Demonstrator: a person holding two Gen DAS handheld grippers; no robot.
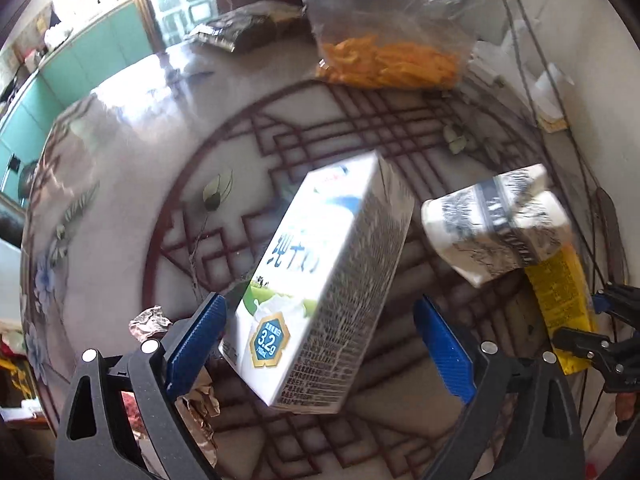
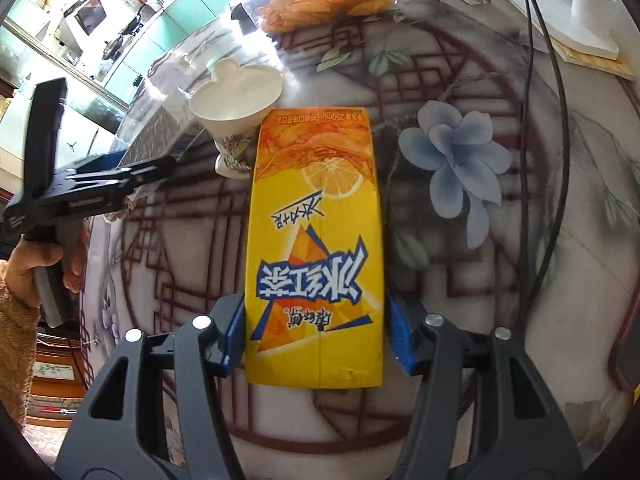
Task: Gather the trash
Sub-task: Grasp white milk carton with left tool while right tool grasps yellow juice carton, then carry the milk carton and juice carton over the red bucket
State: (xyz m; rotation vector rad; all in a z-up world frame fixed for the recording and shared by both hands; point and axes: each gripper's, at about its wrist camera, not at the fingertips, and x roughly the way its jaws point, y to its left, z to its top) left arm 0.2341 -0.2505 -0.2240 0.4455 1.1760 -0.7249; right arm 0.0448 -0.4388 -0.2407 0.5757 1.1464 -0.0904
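While right claw (image 2: 316,340) clamps yellow carton (image 2: 314,248), milk carton (image 1: 316,292) (tilted) sits between open left claw (image 1: 320,340).

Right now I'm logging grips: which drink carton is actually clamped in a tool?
The yellow tea carton, pinched by the right tool. The white milk carton only sits between the left tool's open jaws.

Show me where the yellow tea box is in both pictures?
Left wrist view: yellow tea box at the far right edge, partly hidden behind the paper cup.
Right wrist view: yellow tea box in the middle, between the right gripper pads.
Shared landmark: bag of orange snacks.
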